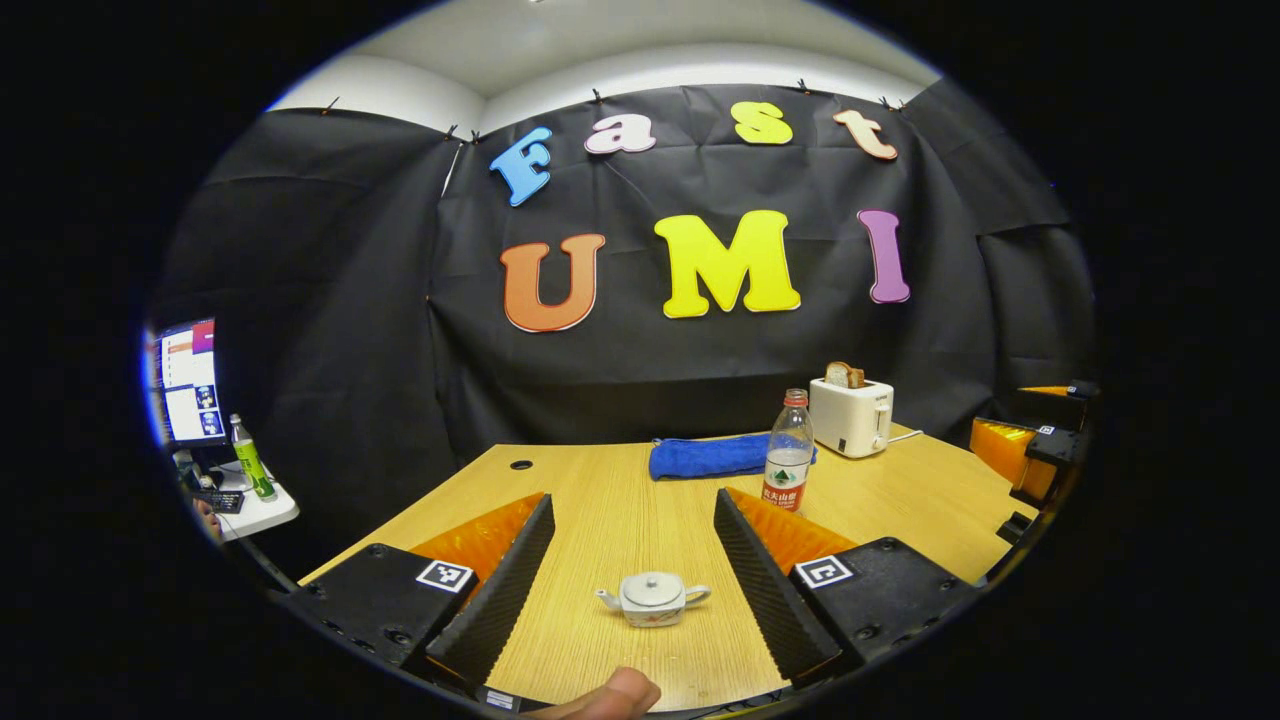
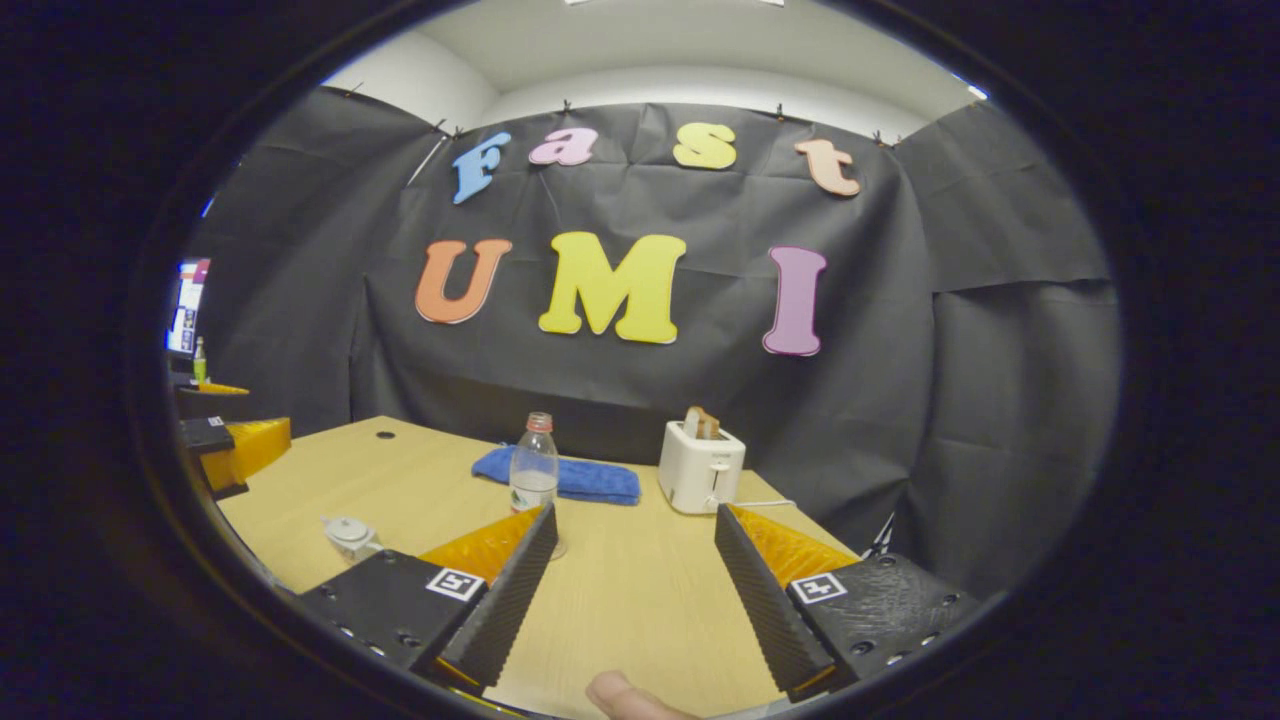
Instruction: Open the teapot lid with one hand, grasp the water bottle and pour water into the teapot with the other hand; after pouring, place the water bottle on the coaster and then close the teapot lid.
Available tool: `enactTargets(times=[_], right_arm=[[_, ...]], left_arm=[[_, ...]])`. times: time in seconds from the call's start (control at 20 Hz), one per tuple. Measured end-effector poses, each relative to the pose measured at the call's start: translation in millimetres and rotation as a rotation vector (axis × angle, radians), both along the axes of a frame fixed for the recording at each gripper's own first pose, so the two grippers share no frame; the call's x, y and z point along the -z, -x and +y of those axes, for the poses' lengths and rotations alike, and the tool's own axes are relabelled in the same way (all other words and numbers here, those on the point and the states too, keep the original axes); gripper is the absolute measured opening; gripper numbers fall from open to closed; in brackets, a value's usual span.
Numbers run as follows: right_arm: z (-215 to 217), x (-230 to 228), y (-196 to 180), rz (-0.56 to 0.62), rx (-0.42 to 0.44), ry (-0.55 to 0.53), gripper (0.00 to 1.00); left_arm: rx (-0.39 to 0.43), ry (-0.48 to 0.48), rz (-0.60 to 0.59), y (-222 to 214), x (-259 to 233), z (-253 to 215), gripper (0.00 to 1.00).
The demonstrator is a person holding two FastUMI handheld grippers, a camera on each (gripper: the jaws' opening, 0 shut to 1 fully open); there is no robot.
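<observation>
A small white teapot (image 1: pixel 653 598) sat upright on the wooden table (image 1: pixel 620 520), lid on, spout pointing left and handle right in the left gripper view. Well behind it stood a clear water bottle (image 1: pixel 789 452), upright, with a red cap and label, partly filled.

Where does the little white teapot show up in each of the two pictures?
Left gripper view: the teapot sits low in the middle, on the table between the left gripper's open fingers, lid on.
Right gripper view: the teapot is at lower left, beside the right gripper.
Shared landmark: the water bottle standing before the blue cloth.
</observation>
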State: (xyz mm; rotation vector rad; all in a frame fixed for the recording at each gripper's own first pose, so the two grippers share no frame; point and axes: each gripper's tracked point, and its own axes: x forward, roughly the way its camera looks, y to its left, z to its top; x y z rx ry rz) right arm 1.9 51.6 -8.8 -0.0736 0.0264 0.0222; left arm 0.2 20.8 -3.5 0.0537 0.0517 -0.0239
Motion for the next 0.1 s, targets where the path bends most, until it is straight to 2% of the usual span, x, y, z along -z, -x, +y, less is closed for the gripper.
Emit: enactTargets(times=[0.1], right_arm=[[3.0,-1.8,1.5,-0.006,-0.011,0.003,0.98]], left_arm=[[-0.006,0.005,-0.005,0.0,-1.7,3.0,1.00]])
